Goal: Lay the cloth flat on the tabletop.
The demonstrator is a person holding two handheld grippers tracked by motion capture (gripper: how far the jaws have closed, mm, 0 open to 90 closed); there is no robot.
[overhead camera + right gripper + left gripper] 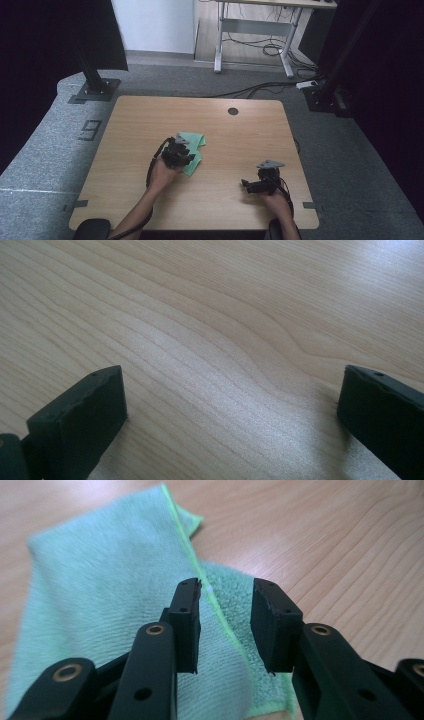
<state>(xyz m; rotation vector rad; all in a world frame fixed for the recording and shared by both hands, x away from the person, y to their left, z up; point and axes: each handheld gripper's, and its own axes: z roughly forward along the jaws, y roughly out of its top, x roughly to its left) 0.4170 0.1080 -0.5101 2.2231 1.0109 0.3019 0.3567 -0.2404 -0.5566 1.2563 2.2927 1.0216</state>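
Green cloth (pixel 192 146) is laid near the table (pixel 130 125) centre, folded, its stitched edge running away from the left gripper (pixel 225 625), whose parted, empty jaws straddle that edge just above it. Right gripper (pixel 230 405), spread wide over bare wood, is kept well apart from the cloth.

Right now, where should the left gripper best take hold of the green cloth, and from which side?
Grip the folded edge with the bright seam, on the green cloth, coming from above. The cloth lies flat on the wooden table, and the left gripper, open, already straddles that raised edge.
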